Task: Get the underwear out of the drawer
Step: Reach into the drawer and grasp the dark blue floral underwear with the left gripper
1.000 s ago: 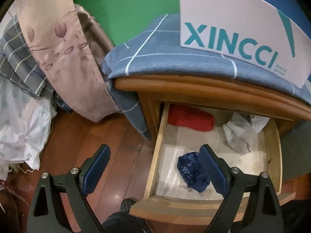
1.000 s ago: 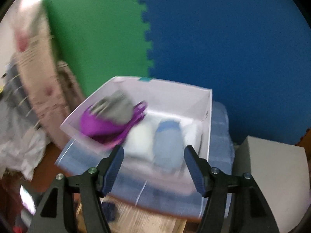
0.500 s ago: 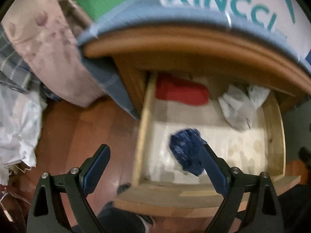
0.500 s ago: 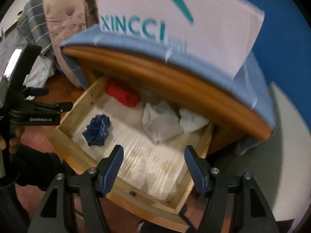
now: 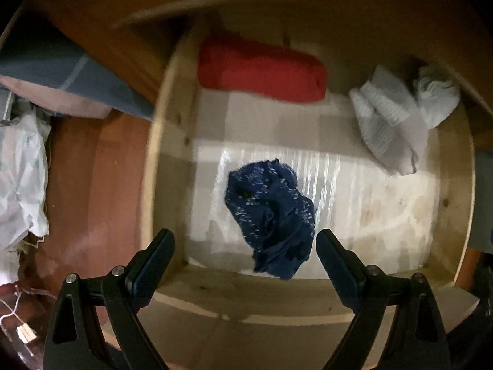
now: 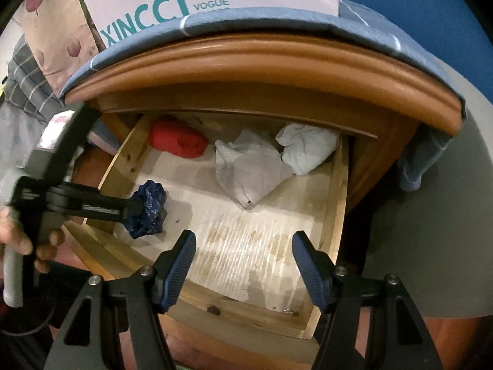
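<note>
While blue underwear (image 5: 271,215) lies in the drawer (image 5: 154,160), both grippers gape empty

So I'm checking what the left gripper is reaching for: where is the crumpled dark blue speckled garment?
The crumpled dark blue speckled garment lies in the open wooden drawer, front-left, just ahead of the open left gripper in both views.

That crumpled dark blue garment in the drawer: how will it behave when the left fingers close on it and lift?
The dark blue garment lies bunched in loose folds, so it is probably floppy and will sag and unfurl when lifted. It looks like thin fabric, likely light. The drawer liner beneath looks smooth, so it may slide rather than snag. The open left gripper should pinch a thick fold.
</note>
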`<state>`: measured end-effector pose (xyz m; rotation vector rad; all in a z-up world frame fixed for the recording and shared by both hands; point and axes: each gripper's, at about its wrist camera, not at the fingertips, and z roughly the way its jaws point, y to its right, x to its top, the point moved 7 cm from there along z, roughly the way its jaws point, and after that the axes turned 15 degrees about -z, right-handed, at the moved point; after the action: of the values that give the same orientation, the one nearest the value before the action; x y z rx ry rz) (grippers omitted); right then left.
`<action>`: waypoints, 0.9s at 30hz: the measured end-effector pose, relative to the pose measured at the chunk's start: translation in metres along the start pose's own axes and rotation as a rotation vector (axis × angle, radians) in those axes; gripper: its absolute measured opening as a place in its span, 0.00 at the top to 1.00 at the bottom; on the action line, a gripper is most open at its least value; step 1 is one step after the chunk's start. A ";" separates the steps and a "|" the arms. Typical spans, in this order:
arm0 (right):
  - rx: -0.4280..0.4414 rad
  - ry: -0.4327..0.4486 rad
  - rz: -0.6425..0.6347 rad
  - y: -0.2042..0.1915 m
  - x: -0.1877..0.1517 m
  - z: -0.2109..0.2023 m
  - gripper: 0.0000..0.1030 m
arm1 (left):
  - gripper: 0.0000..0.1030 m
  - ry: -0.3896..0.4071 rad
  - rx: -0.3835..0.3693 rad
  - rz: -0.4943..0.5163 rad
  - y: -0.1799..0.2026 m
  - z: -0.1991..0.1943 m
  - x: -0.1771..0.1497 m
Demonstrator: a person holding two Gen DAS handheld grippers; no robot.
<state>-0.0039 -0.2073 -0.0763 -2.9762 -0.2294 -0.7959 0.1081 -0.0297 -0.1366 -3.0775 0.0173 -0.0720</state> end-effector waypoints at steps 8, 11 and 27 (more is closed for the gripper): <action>0.015 0.028 0.013 0.003 0.000 -0.006 0.35 | 0.11 -0.143 0.025 -0.069 0.007 0.038 -0.001; 0.050 0.047 0.035 0.002 0.001 -0.009 0.35 | 0.11 -0.161 0.005 -0.073 0.013 0.042 0.000; 0.054 0.053 0.026 -0.002 0.001 -0.009 0.35 | 0.57 -0.170 0.026 -0.085 0.034 0.061 0.017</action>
<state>-0.0077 -0.2062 -0.0679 -2.8975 -0.2059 -0.8496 0.1275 -0.0595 -0.1992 -3.0454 -0.1223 0.1832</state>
